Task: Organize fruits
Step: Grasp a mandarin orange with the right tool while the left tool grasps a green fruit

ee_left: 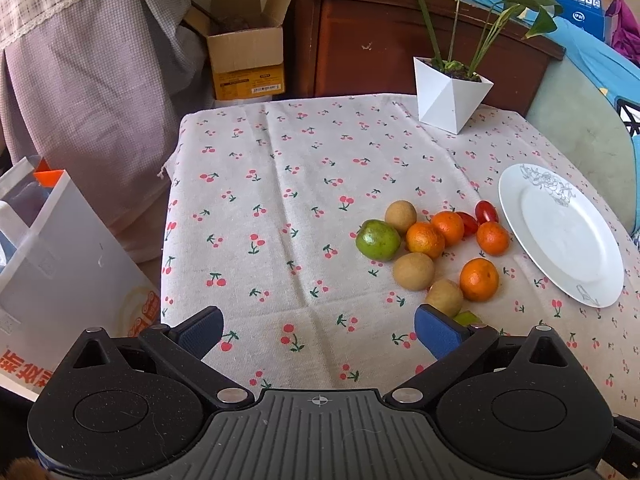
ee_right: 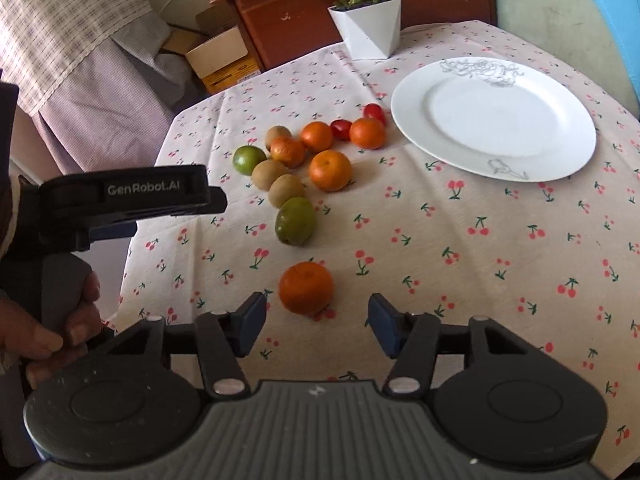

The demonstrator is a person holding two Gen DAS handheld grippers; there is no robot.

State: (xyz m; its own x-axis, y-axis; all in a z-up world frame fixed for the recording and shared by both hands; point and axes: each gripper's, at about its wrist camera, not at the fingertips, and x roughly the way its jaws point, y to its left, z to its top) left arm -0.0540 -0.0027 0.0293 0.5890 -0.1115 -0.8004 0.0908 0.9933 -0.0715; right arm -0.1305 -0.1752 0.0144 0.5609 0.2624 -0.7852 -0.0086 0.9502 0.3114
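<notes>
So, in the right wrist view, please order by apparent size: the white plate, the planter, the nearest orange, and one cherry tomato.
1. White plate
2. Planter
3. Nearest orange, though it lies closest to the camera, so this rank is unsure
4. Cherry tomato

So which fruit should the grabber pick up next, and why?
Probably ease the right gripper forward and close on the lone round orange mandarin. It sits just ahead of the open fingers, apart from the pile, and the white ceramic plate holds nothing.
</notes>
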